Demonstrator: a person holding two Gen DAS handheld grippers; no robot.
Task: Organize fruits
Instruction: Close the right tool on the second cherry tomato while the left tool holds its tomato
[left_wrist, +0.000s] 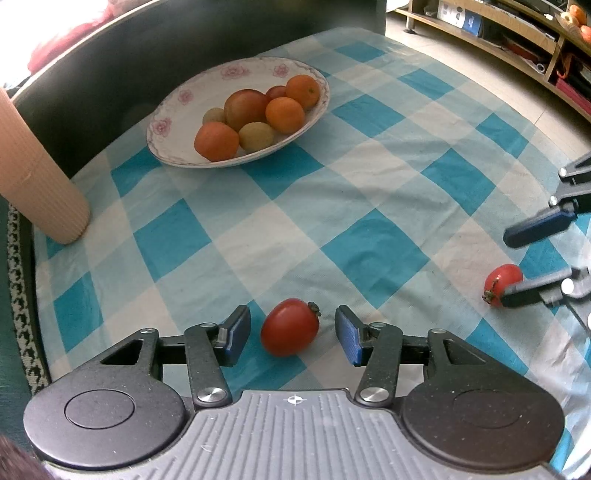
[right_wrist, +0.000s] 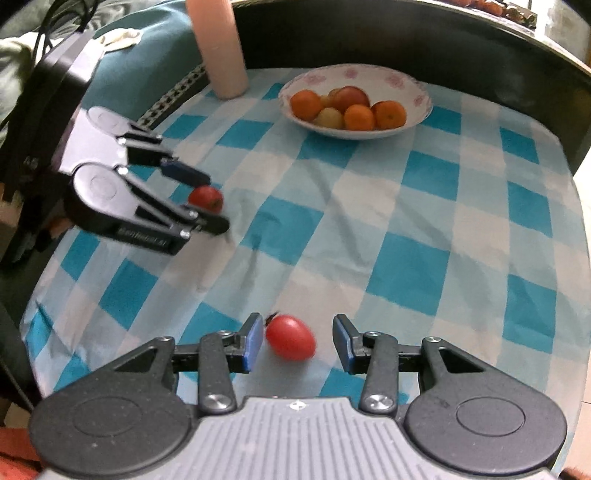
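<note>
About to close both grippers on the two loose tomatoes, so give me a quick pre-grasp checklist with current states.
1. Left gripper open around its tomato: ok.
2. Right gripper open around its tomato: ok.
3. Right tomato centred between the pads: not ok, it sits close to the left pad.
4. Left tomato centred: ok, gaps on both sides.
5. Bowl has room: ok, though already holding several fruits.
6. Pink cylinder clear of the bowl: ok.
</note>
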